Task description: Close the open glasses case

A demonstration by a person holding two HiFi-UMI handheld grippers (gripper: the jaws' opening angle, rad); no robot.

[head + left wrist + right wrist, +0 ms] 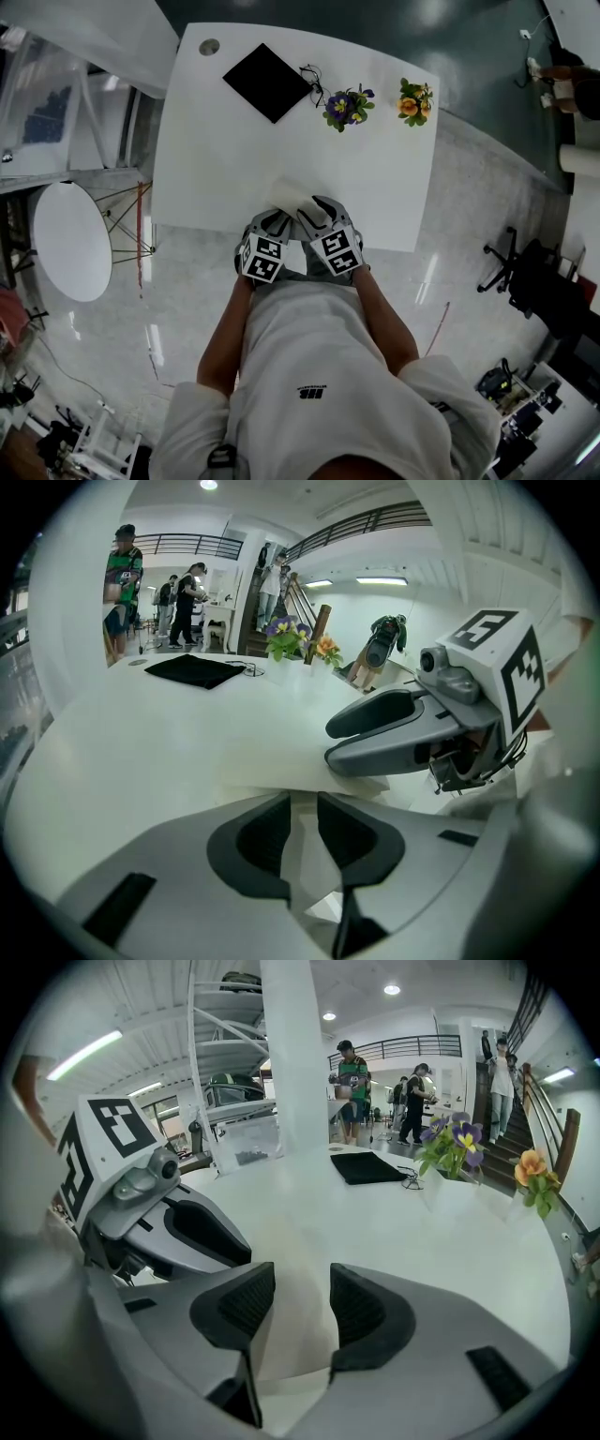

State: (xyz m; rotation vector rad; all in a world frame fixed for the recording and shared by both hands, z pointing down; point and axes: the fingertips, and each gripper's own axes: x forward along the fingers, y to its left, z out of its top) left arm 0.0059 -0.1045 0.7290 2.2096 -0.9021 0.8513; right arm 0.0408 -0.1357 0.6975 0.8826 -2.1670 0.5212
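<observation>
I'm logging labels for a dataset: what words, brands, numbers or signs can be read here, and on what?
Nothing reads as text.
Shirt: small dark logo, too small to read.
Left marker cube, right marker cube: black square patterns, no letters.
Glasses case: no print visible.

On your white tabletop, a black square pad lies at 11 o'clock, a black cord just beside it. Purple flowers stand at 12 o'clock, orange flowers at 1. A round white table stands at your 9.
</observation>
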